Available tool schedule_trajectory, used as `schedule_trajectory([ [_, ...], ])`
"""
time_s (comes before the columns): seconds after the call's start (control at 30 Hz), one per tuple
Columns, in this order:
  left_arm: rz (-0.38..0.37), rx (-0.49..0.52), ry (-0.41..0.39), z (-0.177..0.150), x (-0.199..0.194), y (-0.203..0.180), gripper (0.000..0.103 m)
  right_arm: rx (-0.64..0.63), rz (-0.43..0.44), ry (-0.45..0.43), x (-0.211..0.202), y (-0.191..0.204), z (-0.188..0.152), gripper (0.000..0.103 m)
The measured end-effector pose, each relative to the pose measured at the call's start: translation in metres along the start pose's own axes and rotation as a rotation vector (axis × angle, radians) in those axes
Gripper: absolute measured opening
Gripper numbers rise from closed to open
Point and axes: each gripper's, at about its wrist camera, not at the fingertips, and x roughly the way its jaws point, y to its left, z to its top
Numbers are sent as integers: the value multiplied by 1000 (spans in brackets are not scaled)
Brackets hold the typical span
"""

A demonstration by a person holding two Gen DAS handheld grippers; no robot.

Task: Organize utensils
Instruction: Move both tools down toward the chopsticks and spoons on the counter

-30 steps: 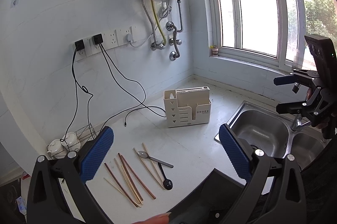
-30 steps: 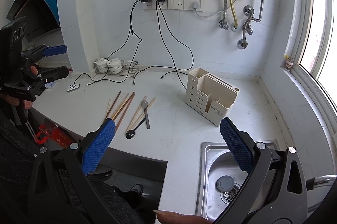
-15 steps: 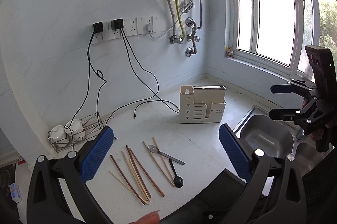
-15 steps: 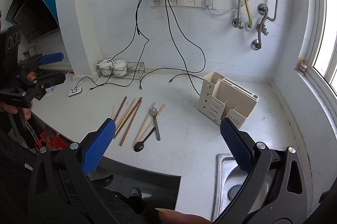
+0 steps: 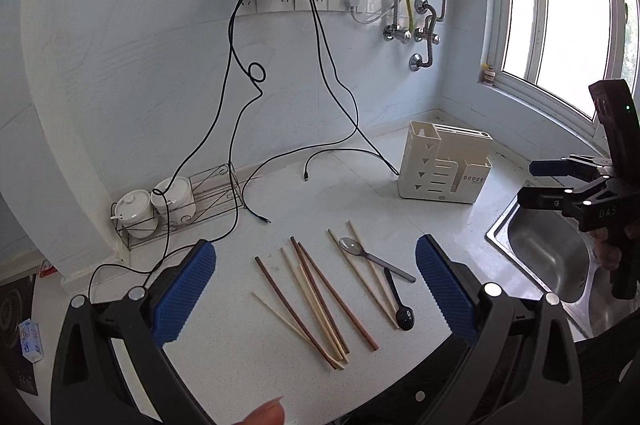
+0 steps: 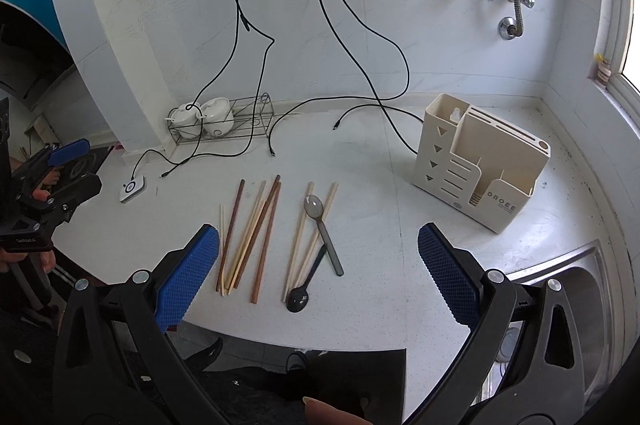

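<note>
Both grippers, left and right, hang spread and empty above our chopsticks and two spoons lying loose near the counter edge, well apart from the holder, so we risk pinching crossed sticks and flicking one off.

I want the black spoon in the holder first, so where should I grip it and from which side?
Grip the black spoon on its thin handle just above the bowl, coming straight down with the right gripper, which looks nearer. It lies flat; its upper handle crosses the grey spoon and chopsticks, so the lower part is freer.
</note>
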Motion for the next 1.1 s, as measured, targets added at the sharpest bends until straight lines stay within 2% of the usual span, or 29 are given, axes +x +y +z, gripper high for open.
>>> schedule_trajectory([
  [0.1,-12,-38,21,-6,12,17,99,-6,21,22,20,8,5,95],
  [0.2,35,-81,45,-11,25,30,99,-18,32,54,41,14,9,95],
  [0.3,43,-140,77,-16,38,44,99,-31,30,88,59,14,13,95],
  [0.53,74,-287,203,-35,78,67,98,-61,88,129,101,5,23,95],
  [0.63,98,-330,244,-42,98,73,98,-88,79,154,124,-1,24,93],
  [0.7,104,-363,271,-47,109,76,98,-122,70,182,140,-1,23,89],
  [0.77,104,-396,294,-51,120,79,96,-150,80,212,154,-1,21,80],
  [0.83,114,-415,326,-56,133,81,93,-165,98,237,168,-2,18,77],
  [0.9,120,-433,358,-62,144,83,89,-173,112,259,181,-2,16,74],
  [0.97,112,-464,389,-68,155,86,85,-173,133,283,194,-4,15,66],
  [1.1,105,-519,443,-81,175,88,82,-172,158,328,219,-8,12,59],
])
